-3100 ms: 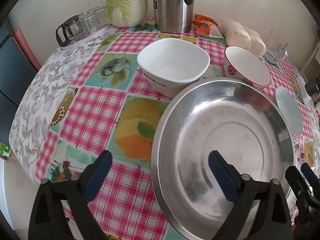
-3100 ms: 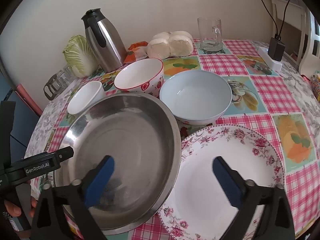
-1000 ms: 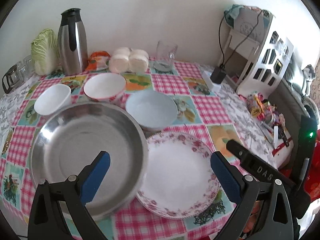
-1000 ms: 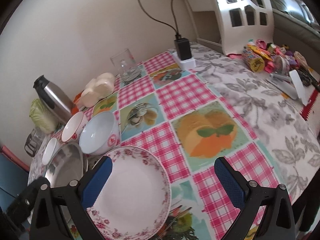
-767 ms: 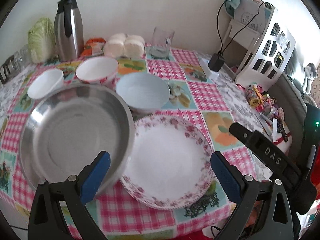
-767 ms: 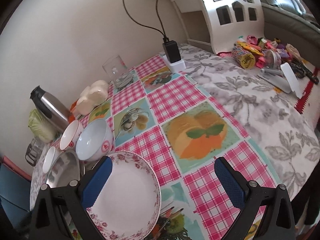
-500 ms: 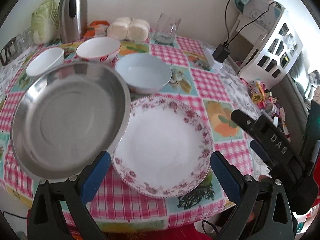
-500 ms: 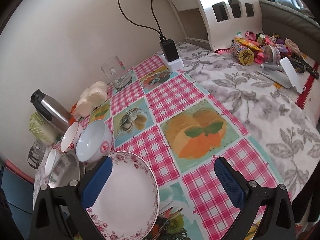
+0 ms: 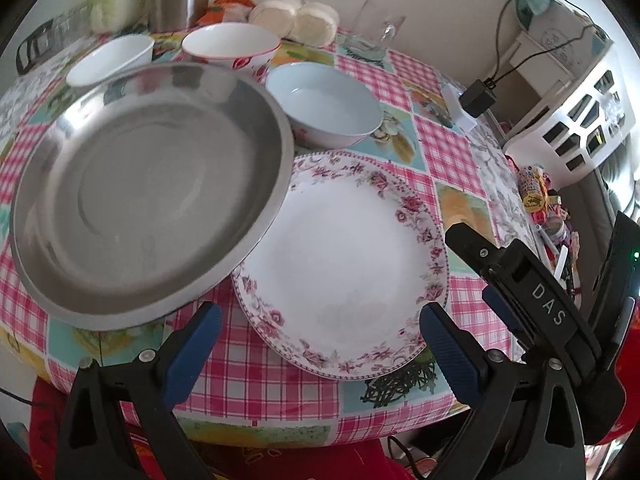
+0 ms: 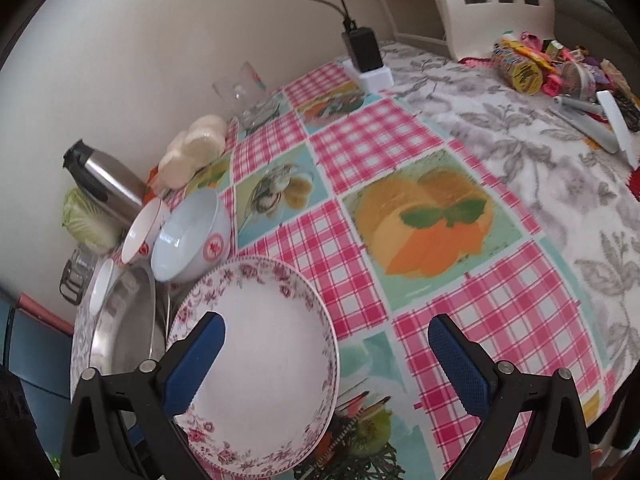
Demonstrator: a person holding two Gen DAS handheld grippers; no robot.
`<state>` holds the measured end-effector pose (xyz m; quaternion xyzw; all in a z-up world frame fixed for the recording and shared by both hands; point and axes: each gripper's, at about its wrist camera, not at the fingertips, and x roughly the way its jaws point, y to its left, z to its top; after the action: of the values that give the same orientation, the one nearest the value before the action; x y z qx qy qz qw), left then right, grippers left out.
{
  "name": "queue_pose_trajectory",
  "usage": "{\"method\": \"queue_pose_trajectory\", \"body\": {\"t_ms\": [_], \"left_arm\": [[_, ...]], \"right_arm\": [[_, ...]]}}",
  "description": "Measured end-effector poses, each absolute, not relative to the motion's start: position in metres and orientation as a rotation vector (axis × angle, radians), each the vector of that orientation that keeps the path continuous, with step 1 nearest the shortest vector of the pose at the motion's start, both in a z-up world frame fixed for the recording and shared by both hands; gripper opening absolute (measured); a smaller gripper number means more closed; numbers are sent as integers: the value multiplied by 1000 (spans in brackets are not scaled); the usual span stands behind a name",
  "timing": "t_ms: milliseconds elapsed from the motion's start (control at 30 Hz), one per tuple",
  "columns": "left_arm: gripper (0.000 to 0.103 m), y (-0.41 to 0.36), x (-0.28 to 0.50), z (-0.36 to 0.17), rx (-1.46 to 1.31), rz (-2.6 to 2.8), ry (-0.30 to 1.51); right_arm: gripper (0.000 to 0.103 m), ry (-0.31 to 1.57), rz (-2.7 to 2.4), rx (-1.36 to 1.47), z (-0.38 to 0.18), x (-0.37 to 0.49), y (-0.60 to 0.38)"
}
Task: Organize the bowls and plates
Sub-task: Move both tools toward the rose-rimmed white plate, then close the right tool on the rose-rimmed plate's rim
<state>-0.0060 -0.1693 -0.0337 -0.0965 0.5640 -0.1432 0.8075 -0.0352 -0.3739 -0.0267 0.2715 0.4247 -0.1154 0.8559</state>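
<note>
Two spread grippers, left gripper [image 9: 316,344] and right gripper [image 10: 326,360], empty above table edge, floral plate [image 9: 344,264] flat just ahead, nearer left, its rim under steel pan [image 9: 148,184].

Black plastic left claw [image 9: 318,330] with ribbed blue pads [image 9: 192,350], silver screws, matching right claw [image 10: 326,354], white "DAS" lettering on its side
</note>
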Motion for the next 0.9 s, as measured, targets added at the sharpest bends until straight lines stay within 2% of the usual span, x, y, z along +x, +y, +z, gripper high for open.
{"method": "queue_pose_trajectory", "body": {"t_ms": [233,600,800,900], "left_arm": [[97,-163,-2,-49,-243,-261,1252],[79,-145,4,-74,-350,-191,1315],[72,-135,7,-77,-393,-162,1305],[71,-132,7,-77,-402,-148,1293]], "right_arm": [[95,945,-223,561,-38,-30,-368],[82,977,-186,536,-45,-23,-360],[60,995,-173,536,-51,-21,-356],[41,1001,-173,532,-54,-20,-356]]}}
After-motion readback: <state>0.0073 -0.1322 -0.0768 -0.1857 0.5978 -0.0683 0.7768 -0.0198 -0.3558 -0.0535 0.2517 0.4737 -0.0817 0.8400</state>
